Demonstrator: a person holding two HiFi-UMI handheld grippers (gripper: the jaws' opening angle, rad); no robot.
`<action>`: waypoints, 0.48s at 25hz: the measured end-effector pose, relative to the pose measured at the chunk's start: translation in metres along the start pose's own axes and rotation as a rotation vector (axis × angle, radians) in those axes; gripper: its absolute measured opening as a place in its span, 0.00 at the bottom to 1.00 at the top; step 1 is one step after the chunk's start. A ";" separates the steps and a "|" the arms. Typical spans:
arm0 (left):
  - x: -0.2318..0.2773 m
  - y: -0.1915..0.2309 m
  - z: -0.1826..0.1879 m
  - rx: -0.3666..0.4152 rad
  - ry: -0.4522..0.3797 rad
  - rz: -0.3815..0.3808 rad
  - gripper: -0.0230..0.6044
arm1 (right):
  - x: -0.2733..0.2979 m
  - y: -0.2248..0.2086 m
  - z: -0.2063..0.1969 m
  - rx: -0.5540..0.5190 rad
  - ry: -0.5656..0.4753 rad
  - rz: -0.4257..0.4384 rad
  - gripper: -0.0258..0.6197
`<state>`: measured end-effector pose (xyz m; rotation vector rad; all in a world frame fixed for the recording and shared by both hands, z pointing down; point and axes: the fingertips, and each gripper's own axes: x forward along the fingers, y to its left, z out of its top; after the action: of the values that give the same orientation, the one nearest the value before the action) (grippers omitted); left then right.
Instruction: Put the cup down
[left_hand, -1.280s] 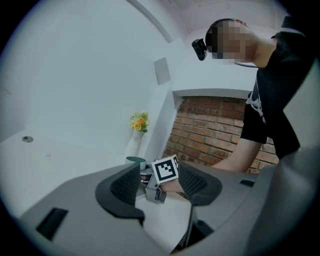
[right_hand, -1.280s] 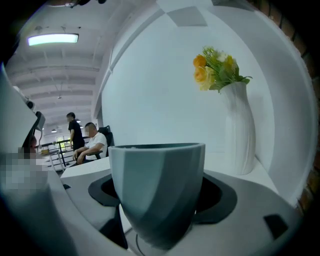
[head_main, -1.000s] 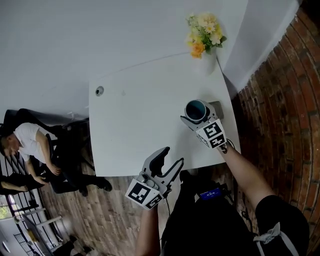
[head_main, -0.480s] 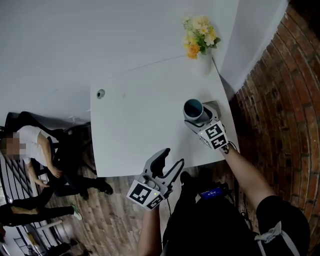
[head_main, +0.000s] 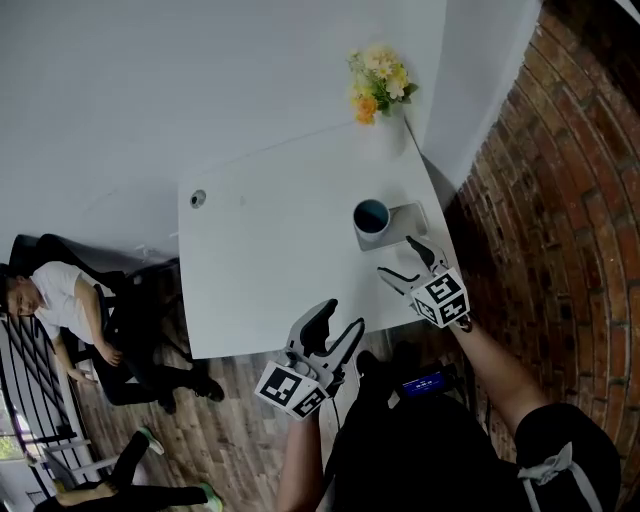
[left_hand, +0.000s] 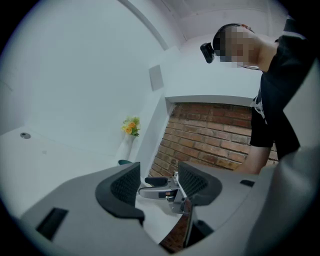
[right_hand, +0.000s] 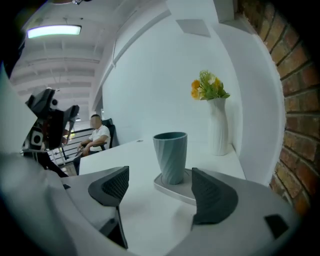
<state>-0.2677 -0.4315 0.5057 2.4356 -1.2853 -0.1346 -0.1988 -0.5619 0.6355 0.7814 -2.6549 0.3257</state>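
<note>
A teal ribbed cup (head_main: 371, 217) (right_hand: 171, 155) stands upright on a grey coaster (head_main: 408, 217) (right_hand: 176, 188) near the right edge of the white table (head_main: 270, 250). My right gripper (head_main: 409, 262) (right_hand: 159, 189) is open, pulled back from the cup toward the table's front edge, with nothing between its jaws. My left gripper (head_main: 332, 327) (left_hand: 157, 183) hangs open off the front edge of the table, empty. In the left gripper view the right gripper (left_hand: 159, 185) shows between the left jaws.
A white vase with yellow and orange flowers (head_main: 377, 84) (right_hand: 216, 117) stands at the table's far right corner. A round cable grommet (head_main: 198, 198) sits at the far left corner. A brick wall (head_main: 560, 190) runs along the right. A seated person (head_main: 60, 310) is left of the table.
My right gripper has opened and let go of the cup, then drawn back toward me. The cup now stands free on the coaster. The left gripper has barely moved.
</note>
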 end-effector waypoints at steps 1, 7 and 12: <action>0.001 -0.003 0.001 0.003 -0.001 -0.008 0.42 | -0.008 0.005 0.006 0.016 -0.015 0.016 0.66; 0.004 -0.020 0.007 0.021 -0.014 -0.050 0.42 | -0.060 0.033 0.053 0.094 -0.124 0.114 0.66; 0.009 -0.034 0.015 0.048 -0.025 -0.087 0.42 | -0.111 0.055 0.095 0.078 -0.224 0.156 0.66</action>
<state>-0.2402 -0.4260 0.4797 2.5390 -1.2069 -0.1602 -0.1679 -0.4939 0.4985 0.6703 -2.9382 0.4055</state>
